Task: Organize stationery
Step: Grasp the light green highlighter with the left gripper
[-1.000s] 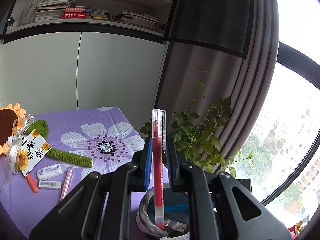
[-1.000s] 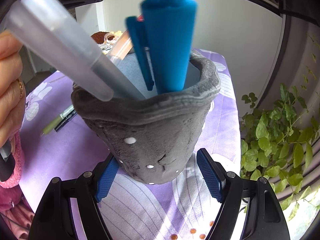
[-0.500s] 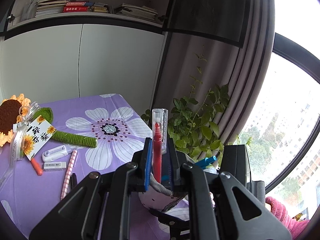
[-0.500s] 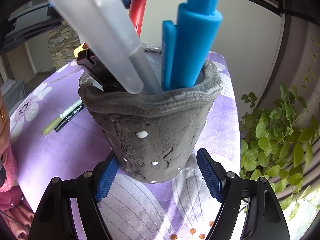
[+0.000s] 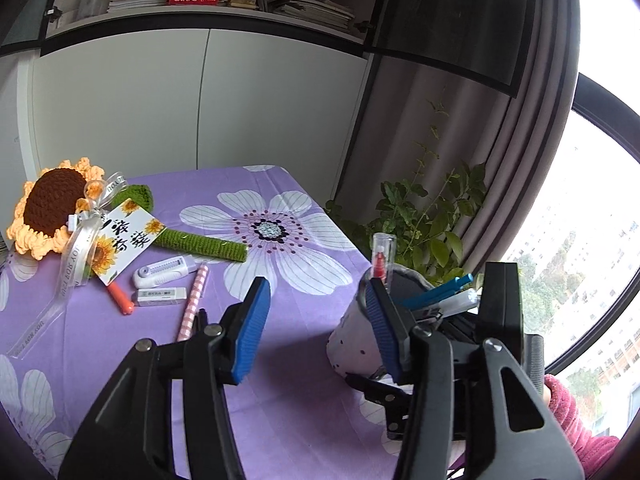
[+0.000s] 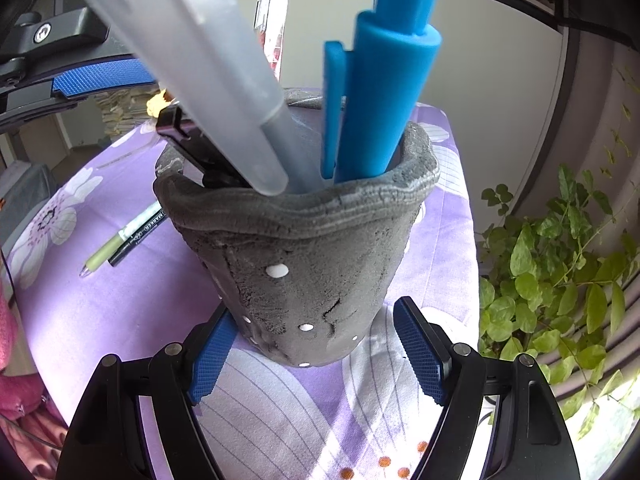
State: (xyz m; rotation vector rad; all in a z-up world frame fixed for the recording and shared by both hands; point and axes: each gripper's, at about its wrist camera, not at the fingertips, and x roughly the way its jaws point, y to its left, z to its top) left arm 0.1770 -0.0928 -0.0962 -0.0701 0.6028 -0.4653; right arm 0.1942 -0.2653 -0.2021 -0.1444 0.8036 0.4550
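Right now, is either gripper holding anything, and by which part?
The left gripper holds nothing; its jaws stand wide open. The right gripper straddles the base of the grey pen holder, jaws open, one pad near it; no firm hold shows.

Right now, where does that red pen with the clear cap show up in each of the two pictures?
Left wrist: red pen right of centre, standing in the grey cup.
Right wrist: top centre, behind the frosted pen.
Shared landmark: the blue pen in that cup.

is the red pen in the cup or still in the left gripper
In the cup. The red pen stands upright in the grey cup, and the left gripper is open with nothing between its pads.
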